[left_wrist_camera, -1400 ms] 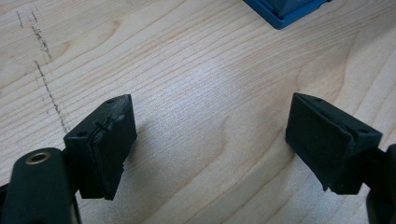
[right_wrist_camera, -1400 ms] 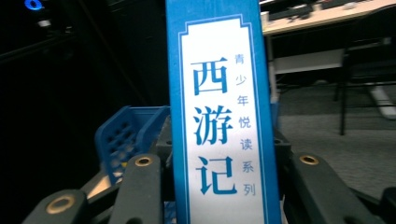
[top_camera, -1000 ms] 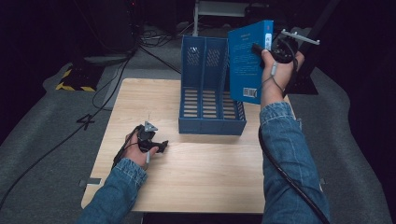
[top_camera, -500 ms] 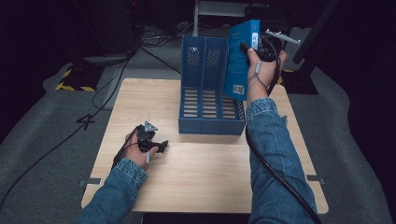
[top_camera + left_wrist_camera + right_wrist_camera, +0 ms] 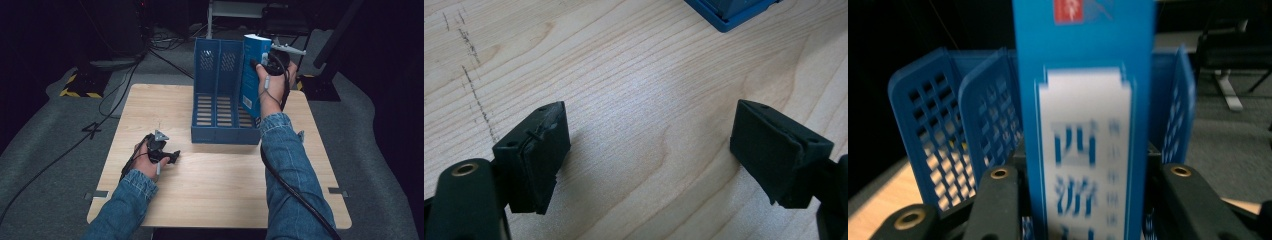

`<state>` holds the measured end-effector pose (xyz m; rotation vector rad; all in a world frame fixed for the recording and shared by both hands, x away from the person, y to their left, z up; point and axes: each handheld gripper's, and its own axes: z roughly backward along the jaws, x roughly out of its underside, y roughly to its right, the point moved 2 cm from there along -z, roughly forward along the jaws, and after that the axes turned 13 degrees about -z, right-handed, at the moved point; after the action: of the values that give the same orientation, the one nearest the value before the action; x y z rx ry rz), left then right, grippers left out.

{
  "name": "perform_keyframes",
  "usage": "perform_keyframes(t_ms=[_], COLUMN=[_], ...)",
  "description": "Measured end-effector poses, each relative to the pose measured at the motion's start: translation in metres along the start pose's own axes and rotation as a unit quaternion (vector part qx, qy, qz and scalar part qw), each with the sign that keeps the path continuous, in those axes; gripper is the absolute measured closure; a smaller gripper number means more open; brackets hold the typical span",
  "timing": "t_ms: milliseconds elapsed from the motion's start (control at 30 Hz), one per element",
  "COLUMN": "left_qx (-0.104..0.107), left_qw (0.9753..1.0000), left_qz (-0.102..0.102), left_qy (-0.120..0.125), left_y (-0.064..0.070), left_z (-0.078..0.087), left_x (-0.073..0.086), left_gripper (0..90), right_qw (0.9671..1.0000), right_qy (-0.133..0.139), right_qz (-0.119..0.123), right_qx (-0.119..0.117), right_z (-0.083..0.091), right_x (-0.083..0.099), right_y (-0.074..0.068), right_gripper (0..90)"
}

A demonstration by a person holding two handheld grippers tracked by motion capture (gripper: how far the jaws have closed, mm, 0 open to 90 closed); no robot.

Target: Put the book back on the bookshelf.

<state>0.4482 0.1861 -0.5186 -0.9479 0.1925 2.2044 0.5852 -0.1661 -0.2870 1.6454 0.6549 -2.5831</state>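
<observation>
blue book (image 5: pixel 1083 125) clamped upright in right gripper (image 5: pixel 1083 200) — spine lettering blurred, lower end cut off

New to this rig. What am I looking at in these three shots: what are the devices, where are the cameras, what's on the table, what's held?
No robot arm here: a person holds a hand-held two-jaw claw in each hand. The high view looks down from above the person's side of the wooden table. The other two views come from cameras that ride on each claw and look along its black jaws.

On the table stands a blue file rack with several slots.

The left claw rests low on the table near the left hand; its own view shows the jaws wide apart over bare wood, holding nothing.

The right claw is shut on a blue book, held upright over the rack's right-hand slot. In the right gripper view the book sits between the jaws, the rack behind it.
</observation>
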Motion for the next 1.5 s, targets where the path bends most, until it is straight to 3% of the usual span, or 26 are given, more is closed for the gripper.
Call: perform_keyframes(t_ms=[433, 600, 800, 1100, 1233, 1500], left_qx=[0.001, 0.001, 0.000, 0.001, 0.000, -0.002], left_qw=[1.0000, 1.0000, 1.0000, 1.0000, 1.0000, 1.0000], left_qz=[0.000, 0.000, 0.002, 0.002, 0.003, 0.004], left_qy=[0.000, 0.000, 0.001, 0.000, 0.000, 0.001], left_y=[0.000, 0.000, 0.000, 0.000, 0.001, 0.001], left_z=[0.000, 0.000, 0.000, 0.000, 0.000, 0.000], left_x=[0.000, 0.000, 0.000, 0.000, 0.000, 0.000], left_gripper=[16.7, 16.7, 16.7, 16.6, 16.7, 16.9], right_qw=[0.9979, 0.9976, 0.9972, 0.9976, 0.9978, 0.9967], right_qy=[-0.050, -0.052, -0.065, -0.050, -0.024, -0.038], right_qz=[0.034, 0.040, 0.031, 0.041, 0.049, 0.041], right_qx=[0.024, 0.022, 0.022, 0.026, 0.038, 0.059], right_z=[-0.025, -0.033, -0.042, -0.038, -0.035, -0.043], right_x=[0.034, 0.047, 0.067, 0.079, 0.088, 0.080], right_y=[0.008, 0.014, 0.025, 0.028, 0.024, 0.025], right_gripper=[60.5, 60.7, 60.6, 60.5, 60.6, 60.8])
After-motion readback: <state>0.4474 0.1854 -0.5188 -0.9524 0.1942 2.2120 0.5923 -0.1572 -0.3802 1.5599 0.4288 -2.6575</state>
